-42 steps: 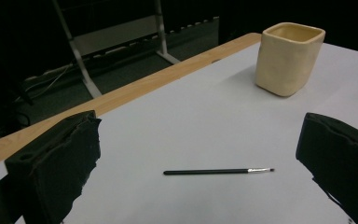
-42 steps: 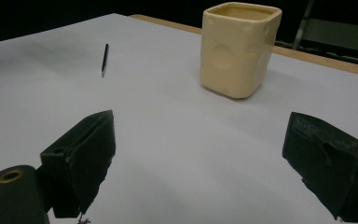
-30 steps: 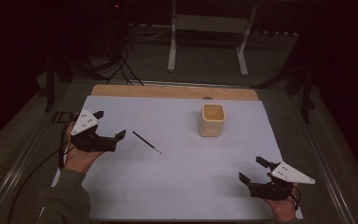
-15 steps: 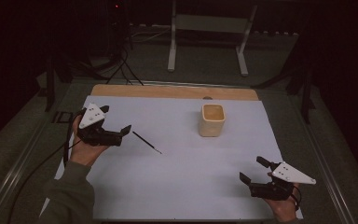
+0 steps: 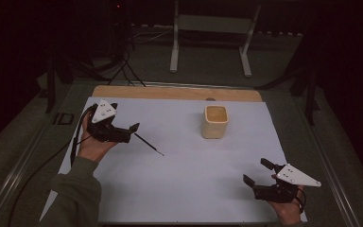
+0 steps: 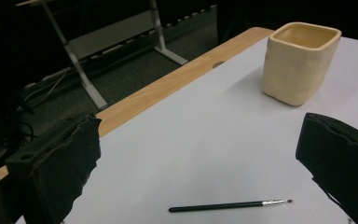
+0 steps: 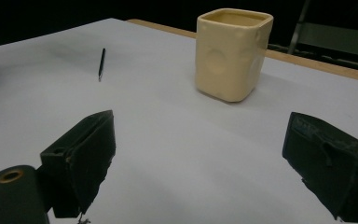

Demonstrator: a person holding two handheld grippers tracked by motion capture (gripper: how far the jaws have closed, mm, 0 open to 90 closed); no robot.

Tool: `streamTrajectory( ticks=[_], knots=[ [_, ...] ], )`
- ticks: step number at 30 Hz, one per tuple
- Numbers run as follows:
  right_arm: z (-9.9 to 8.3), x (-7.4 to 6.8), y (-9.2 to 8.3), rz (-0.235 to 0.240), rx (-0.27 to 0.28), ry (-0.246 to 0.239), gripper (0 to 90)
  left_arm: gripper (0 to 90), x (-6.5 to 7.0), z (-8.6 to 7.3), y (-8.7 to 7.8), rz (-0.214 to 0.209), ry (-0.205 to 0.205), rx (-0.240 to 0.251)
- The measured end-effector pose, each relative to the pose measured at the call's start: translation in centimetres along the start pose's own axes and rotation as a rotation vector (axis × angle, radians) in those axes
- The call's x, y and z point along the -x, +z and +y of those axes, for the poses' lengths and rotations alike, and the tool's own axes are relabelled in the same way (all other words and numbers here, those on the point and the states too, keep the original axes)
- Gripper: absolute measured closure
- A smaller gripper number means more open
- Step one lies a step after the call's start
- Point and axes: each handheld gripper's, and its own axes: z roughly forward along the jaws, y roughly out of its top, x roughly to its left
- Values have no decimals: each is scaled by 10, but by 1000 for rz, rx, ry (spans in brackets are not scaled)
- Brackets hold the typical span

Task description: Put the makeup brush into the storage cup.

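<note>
White sheet (image 5: 184, 175) covers table top; wooden strip (image 5: 170, 92) bare along far edge. Cream square cup (image 5: 215, 121) stands upright on sheet toward far side, empty as far as seen. Left gripper (image 5: 133, 132) well left of cup, jaws wide apart, nothing between them. Right gripper (image 5: 257, 172) nearer than cup and to its right, jaws wide apart, empty. Thin black paintbrush (image 5: 149, 143) lies flat on sheet left of cup, handle end just beside left gripper tips, bristle end toward near side.
</note>
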Motion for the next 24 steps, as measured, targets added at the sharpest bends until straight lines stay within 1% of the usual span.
streamTrajectory(
  ticks=[9,18,23,24],
  knots=[
    [0,0,0,1,-1,1,93,8,-1,-2,18,-18,7,-45],
    [0,0,0,1,1,4,93,11,1,-3,37,-37,9,-89],
    [0,0,0,2,2,3,93,11,1,-3,48,-44,5,-107],
    [0,0,0,2,2,3,93,11,1,-3,48,-44,5,-107]
  ],
)
